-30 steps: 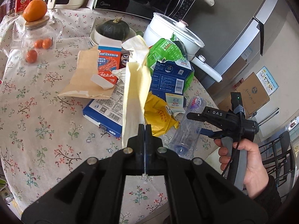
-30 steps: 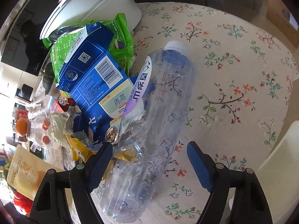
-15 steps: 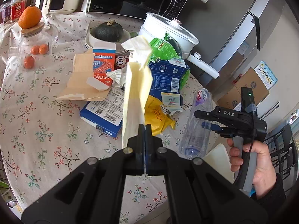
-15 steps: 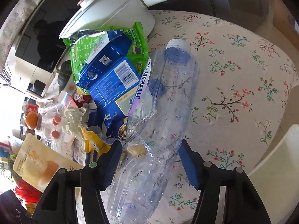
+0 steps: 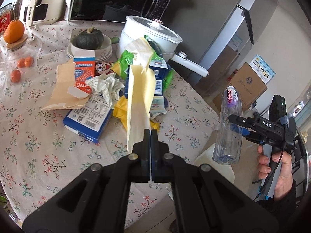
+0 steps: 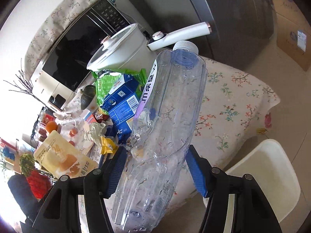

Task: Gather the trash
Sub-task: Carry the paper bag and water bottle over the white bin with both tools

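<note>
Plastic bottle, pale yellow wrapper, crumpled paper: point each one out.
plastic bottle (image 6: 165,128), right wrist view, clear body
pale yellow wrapper (image 5: 140,97), left wrist view, middle
crumpled paper (image 5: 105,87), left wrist view, centre

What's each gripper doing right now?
Left gripper: shut on the yellow wrapper.
Right gripper: shut on the clear plastic bottle, off the table.

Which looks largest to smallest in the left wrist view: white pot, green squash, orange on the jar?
1. White pot
2. Green squash
3. Orange
Squash and orange sit at similar depth; the pot is clearly biggest.
</note>
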A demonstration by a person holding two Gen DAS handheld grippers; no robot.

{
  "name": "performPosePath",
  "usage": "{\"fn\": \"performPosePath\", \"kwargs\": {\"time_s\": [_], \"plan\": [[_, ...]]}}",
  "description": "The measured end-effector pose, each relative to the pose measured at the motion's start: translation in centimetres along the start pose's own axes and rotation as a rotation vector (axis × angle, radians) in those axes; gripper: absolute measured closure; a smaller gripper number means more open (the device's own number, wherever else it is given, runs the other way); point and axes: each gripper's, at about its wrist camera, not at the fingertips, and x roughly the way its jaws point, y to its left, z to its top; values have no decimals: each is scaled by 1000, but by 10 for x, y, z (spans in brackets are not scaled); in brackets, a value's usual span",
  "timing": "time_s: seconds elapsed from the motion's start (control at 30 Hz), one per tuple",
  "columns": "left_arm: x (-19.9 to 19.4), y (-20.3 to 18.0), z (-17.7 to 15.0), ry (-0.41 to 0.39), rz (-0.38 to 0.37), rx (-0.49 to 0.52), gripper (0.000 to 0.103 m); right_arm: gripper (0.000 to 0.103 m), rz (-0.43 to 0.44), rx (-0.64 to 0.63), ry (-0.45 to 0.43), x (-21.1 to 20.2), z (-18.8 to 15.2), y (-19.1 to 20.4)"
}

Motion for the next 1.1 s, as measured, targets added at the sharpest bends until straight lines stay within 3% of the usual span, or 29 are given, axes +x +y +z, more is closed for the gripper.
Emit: {"fn": "performPosePath", "kwargs": {"time_s": [0.2, 0.43, 0.7, 1.1], "plan": [[15, -49, -13, 56, -110, 83, 103, 39, -38, 9, -47, -42, -12, -39], [52, -122, -40, 157, -211, 210, 103, 39, -146, 35, -69, -70, -33, -93], [107, -188, -97, 296, -231, 353, 103, 39, -260, 51, -51, -81, -53, -136], [150, -211, -127, 331, -181, 436, 103, 39, -319, 46, -7, -77, -66, -156]]}}
